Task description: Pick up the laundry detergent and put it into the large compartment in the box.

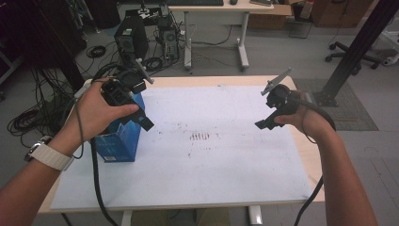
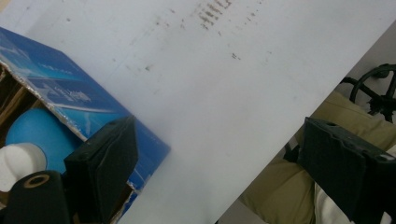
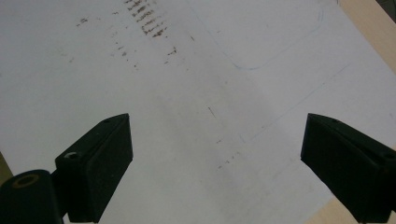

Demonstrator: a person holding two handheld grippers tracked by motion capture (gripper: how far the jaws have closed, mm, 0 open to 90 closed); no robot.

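On the table's left edge stands the blue box, upright, its long axis vertical and its opened top facing up; the left gripper view looks down into it, where a blue ball and something white lie inside. Over that top the left gripper hovers with jaws spread wide, one jaw above the box's rim, nothing between them. Across the table the right gripper is held above the white sheet, jaws likewise released and empty. Between the two lies broad bare sheet, marked by dark smudges near the middle. Wooden table edge shows on the right.
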